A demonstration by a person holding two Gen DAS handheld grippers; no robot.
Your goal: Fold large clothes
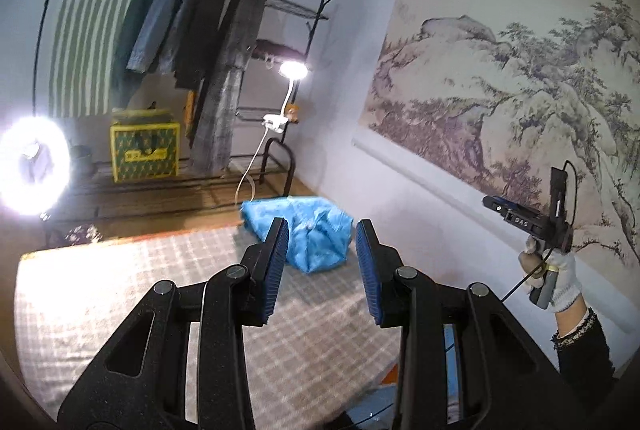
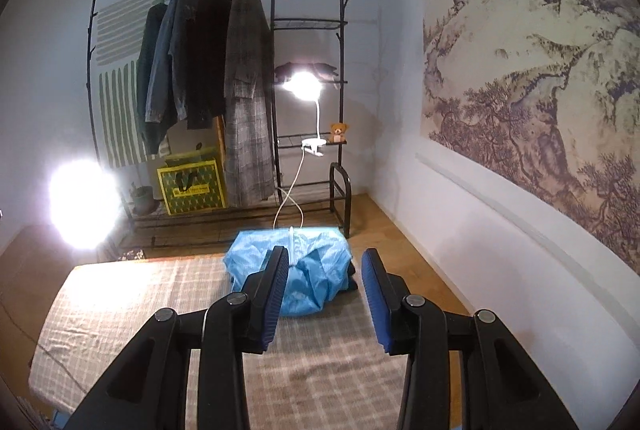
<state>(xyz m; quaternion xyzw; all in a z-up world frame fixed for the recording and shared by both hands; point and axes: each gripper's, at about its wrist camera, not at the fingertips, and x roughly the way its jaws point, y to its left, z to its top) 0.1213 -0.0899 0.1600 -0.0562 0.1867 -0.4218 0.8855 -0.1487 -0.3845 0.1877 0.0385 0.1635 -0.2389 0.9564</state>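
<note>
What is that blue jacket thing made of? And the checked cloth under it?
The blue garment looks like thin, smooth synthetic cloth, perhaps nylon: it has a slight sheen and crisp, puffy creases. The checked cover looks like soft, matte woven cotton, with a plaid weave and gentle wrinkles. Neither can be told for certain.

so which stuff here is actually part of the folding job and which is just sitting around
Part of the job:
- blue garment, bunched at the far end of the checked bed cover
- left hand-held gripper and right hand-held gripper, both open and empty

Just lying about:
- clothes rack with hung coats
- yellow-green bag
- clip lamp
- teddy bear
- landscape painting
</note>
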